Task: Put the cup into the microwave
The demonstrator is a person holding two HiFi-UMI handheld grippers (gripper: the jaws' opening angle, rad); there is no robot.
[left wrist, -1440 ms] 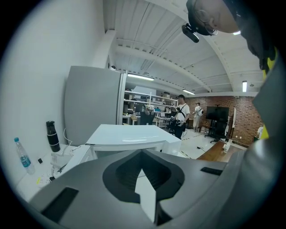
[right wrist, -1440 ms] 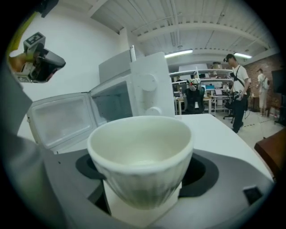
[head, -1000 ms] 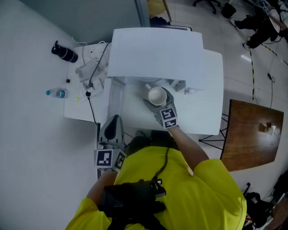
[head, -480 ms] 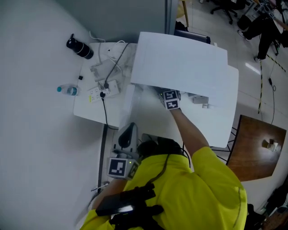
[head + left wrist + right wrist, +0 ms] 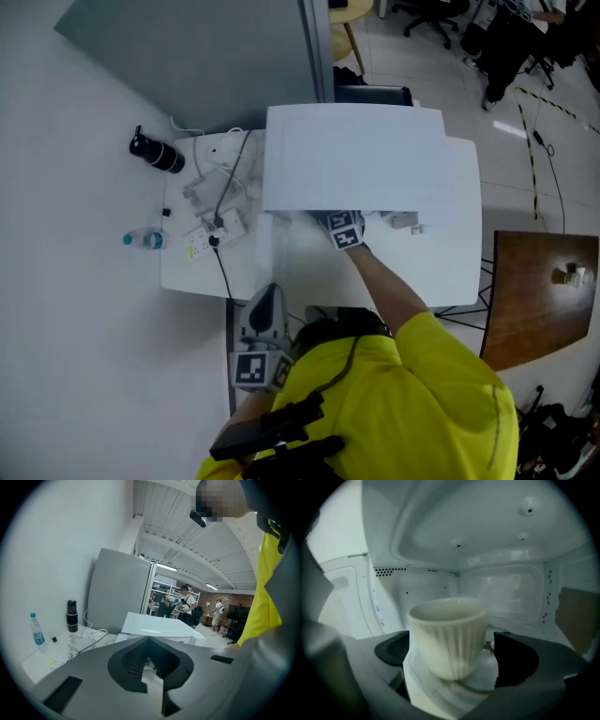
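Observation:
The ribbed white cup (image 5: 450, 639) stands on the glass turntable (image 5: 490, 679) inside the white microwave (image 5: 356, 159). My right gripper (image 5: 454, 654) reaches into the cavity, and its jaws are opening around the cup, with a gap showing at the right pad (image 5: 515, 660). In the head view only its marker cube (image 5: 343, 231) shows, at the microwave's mouth; the cup is hidden there. My left gripper (image 5: 265, 305) hangs back at the table's front edge, shut with nothing between its jaws (image 5: 149, 641). The microwave door (image 5: 342, 597) stands swung out on the left.
On the white table (image 5: 187, 272) left of the microwave are a black flask (image 5: 157, 154), a small water bottle (image 5: 141, 240) and a power strip with cables (image 5: 211, 230). A brown table (image 5: 544, 300) stands to the right. People stand far behind (image 5: 186, 604).
The right gripper carried the cup from in front of the microwave into its cavity, so the cup is out of the head view. The left gripper barely moved.

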